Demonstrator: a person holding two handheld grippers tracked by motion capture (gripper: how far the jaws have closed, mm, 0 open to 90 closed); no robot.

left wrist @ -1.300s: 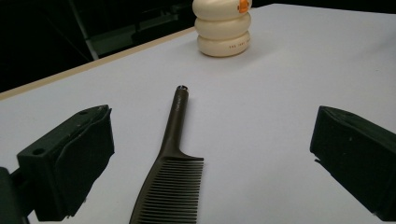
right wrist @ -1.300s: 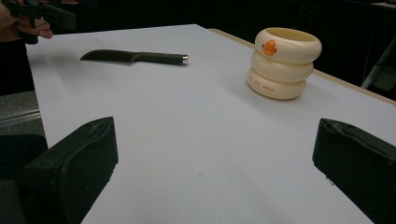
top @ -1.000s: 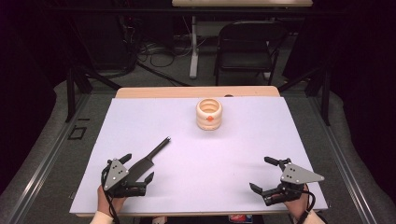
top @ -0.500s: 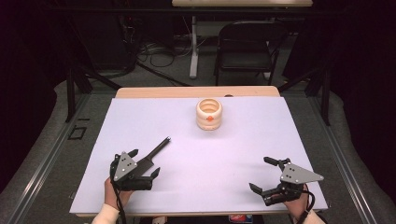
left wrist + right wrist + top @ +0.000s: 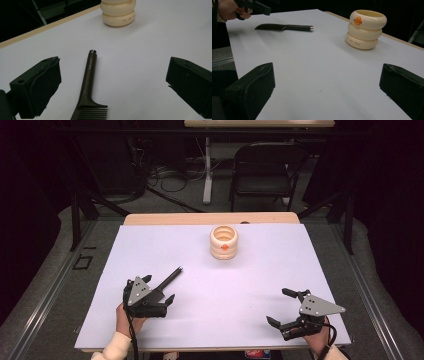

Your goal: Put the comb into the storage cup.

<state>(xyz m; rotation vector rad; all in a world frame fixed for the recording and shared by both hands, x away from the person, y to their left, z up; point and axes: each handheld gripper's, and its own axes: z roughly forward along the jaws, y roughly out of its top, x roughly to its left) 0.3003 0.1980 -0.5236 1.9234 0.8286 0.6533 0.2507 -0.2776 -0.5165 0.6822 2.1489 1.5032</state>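
Observation:
A dark comb with a long handle lies on the white table cover, left of centre. My left gripper hovers open over the comb's toothed end. In the left gripper view the comb lies between the two spread jaws, its handle pointing away, and my left gripper is not touching it. A cream ringed cup with an orange duck mark stands at the far middle. My right gripper rests open near the front right edge with nothing between its jaws; its view has the comb and cup farther off.
The white cover spans a wooden table whose far edge shows bare. A dark chair and floor cables sit beyond it. Metal rails run along both sides of the table.
My left gripper has moved forward and to the right, so its open jaws now straddle the comb's toothed end. The right gripper, comb and cup have stayed put.

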